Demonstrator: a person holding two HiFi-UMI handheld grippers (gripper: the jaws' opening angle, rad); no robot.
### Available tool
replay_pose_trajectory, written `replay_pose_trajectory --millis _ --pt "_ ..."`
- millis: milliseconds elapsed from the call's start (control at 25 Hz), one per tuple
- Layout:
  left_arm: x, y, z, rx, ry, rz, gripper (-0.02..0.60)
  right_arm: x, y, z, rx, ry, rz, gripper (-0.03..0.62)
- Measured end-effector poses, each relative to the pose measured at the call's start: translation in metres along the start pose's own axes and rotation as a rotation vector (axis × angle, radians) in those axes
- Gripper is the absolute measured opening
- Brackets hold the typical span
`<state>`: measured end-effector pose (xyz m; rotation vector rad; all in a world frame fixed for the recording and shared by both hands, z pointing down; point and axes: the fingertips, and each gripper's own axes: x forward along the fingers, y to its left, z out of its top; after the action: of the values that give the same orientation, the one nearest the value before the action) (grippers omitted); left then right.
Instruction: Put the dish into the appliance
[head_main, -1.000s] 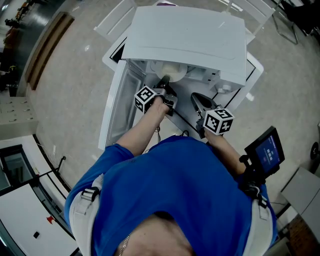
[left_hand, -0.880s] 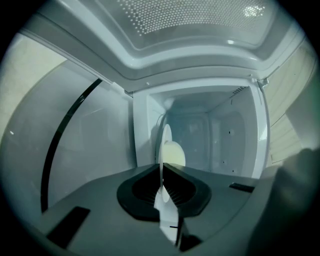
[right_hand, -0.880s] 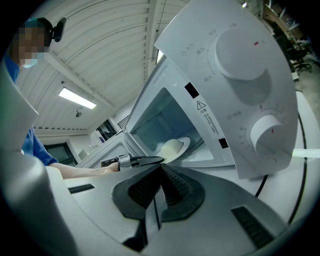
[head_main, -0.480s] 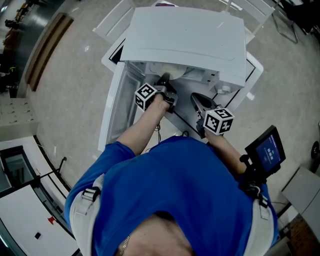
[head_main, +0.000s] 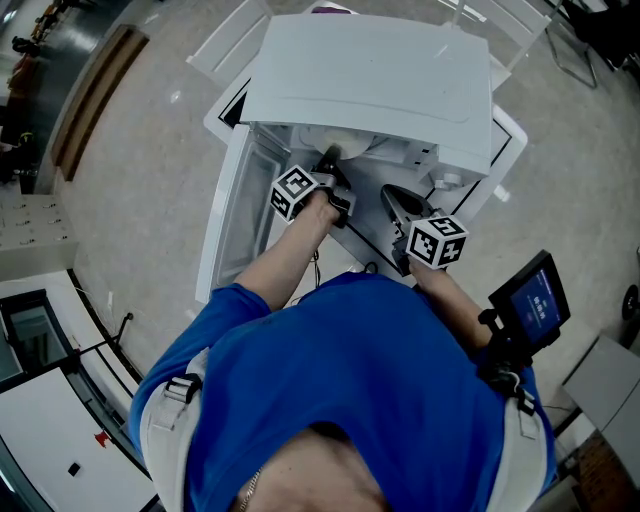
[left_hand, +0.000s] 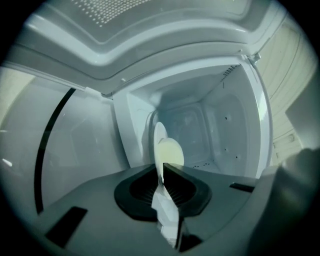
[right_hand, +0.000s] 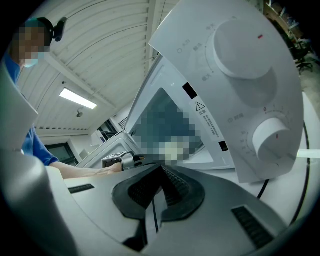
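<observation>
The dish (left_hand: 168, 150), a pale round plate, is seen edge-on in the left gripper view, and my left gripper (left_hand: 162, 167) is shut on its near rim. It points into the open cavity (left_hand: 200, 125) of the white microwave (head_main: 370, 70). In the head view the left gripper (head_main: 328, 160) reaches under the microwave's top, where only a sliver of the dish (head_main: 345, 143) shows. My right gripper (head_main: 393, 197) hangs shut and empty in front of the control panel (right_hand: 240, 75), to the right of the opening; its jaws (right_hand: 161, 170) hold nothing.
The microwave door (head_main: 235, 215) stands swung open on the left, its glass (left_hand: 75, 135) close beside the left gripper. Two white knobs (right_hand: 272, 137) sit on the panel near the right gripper. A black cable (right_hand: 300, 165) runs past the microwave's right side. A small screen (head_main: 530, 305) sits at the person's right.
The left gripper has pushed a little further into the microwave with the dish, so less of the dish shows under the top. The right gripper has stayed put.
</observation>
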<state>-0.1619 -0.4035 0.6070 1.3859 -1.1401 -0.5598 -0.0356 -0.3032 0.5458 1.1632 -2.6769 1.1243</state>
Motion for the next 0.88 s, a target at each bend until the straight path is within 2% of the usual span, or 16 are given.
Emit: replay_pose_trajectory --millis 80,320,440,680,880 --pt "0.0 -0.002 -0.001 0.059 0.009 -0.005 0.024 0.0 0.0 0.0 0.0 -0.001 0.001 0.002" --pt "0.002 -0.013 -0.007 0.285 0.048 -0.023 0.099 0.0 -0.001 0.0 -0.001 -0.005 0.007 0.002" --pt "0.002 -0.009 -0.012 0.401 0.073 -0.005 0.142 0.0 -0.001 -0.001 -0.002 -0.006 0.012 0.002" --pt "0.0 -0.004 -0.016 0.657 0.104 0.036 0.151 0.0 -0.002 -0.001 -0.007 -0.008 0.02 0.002" --pt "-0.003 -0.004 -0.017 0.748 0.109 0.037 0.161 0.001 0.001 -0.001 -0.012 -0.006 0.029 0.002"
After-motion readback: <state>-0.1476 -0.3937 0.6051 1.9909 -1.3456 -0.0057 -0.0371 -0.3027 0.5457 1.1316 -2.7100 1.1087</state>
